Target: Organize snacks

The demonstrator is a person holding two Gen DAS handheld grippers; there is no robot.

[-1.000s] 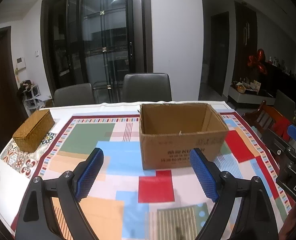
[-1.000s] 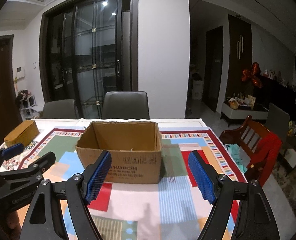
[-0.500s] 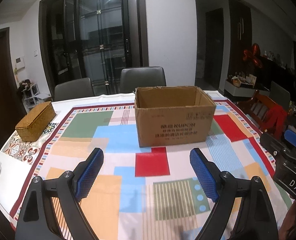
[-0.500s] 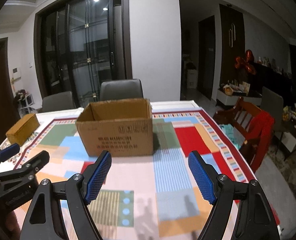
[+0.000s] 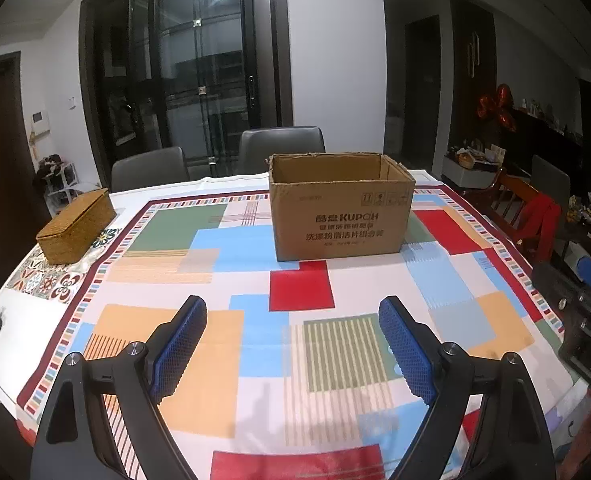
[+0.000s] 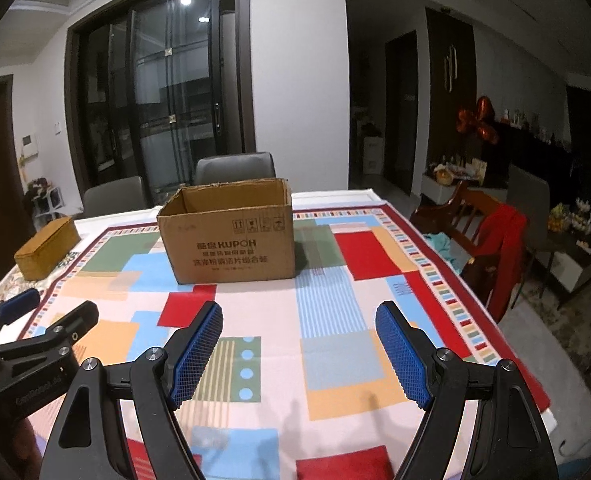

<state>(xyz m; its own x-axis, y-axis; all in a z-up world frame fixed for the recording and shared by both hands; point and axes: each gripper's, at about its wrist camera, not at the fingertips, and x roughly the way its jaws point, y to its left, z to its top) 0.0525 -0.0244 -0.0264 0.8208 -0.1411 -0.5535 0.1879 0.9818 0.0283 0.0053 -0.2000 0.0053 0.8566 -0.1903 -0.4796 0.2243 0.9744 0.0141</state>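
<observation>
Both tools are empty now: the left gripper (image 5: pixel 291 336) has its blue pads wide apart with nothing between them, and the right gripper (image 6: pixel 297 344) stands the same way, over the coloured tablecloth (image 5: pixel 223 344). The cardboard box (image 5: pixel 341 216) stands upright and open on the far half of the table, well apart from both grippers, and from here I cannot see whether any snacks are inside it. I think the box is light and quite stiff at the corners, but its walls are thin and would bend if squeezed in the middle. The surface is dry and rough, so the pads should not slip. I would take it on the upper rim near a corner. A woven basket (image 5: pixel 75 230) with a lid sits at the left edge.
</observation>
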